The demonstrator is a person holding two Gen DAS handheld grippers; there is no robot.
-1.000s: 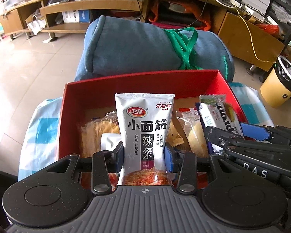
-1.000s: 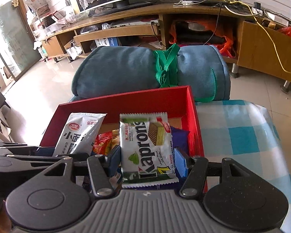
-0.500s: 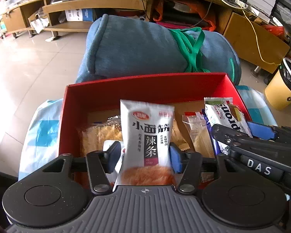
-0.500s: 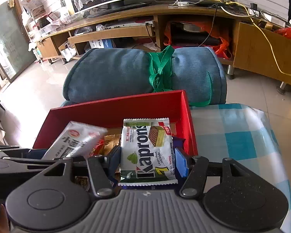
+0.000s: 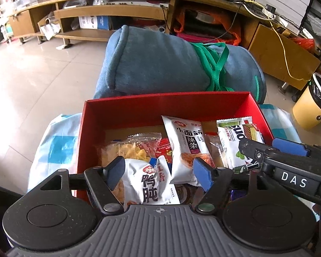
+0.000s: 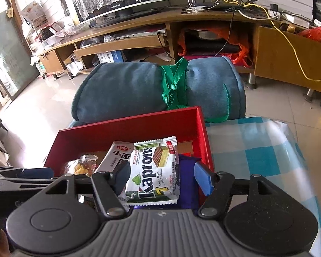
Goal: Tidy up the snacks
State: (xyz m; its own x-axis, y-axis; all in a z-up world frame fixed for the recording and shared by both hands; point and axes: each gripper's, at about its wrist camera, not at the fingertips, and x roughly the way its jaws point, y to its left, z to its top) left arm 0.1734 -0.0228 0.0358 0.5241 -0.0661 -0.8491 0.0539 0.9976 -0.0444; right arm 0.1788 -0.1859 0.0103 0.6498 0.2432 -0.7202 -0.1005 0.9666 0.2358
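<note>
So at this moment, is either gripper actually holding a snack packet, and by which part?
Neither. Both sets of jaws are opening: the left gripper has released the white spicy-strip packet, and the Kaprons wafer packet sits loose between the right gripper's pads.

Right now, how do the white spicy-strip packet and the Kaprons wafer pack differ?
The spicy-strip packet is tall and narrow with black Chinese characters; the Kaprons wafer pack is squarer, with Latin lettering and a wafer picture. The packet leans tilted; the pack stands more upright. Both are white, inside the red box.

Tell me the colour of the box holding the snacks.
Red. The box shows best in the left wrist view, with a plain brown floor inside.
</note>
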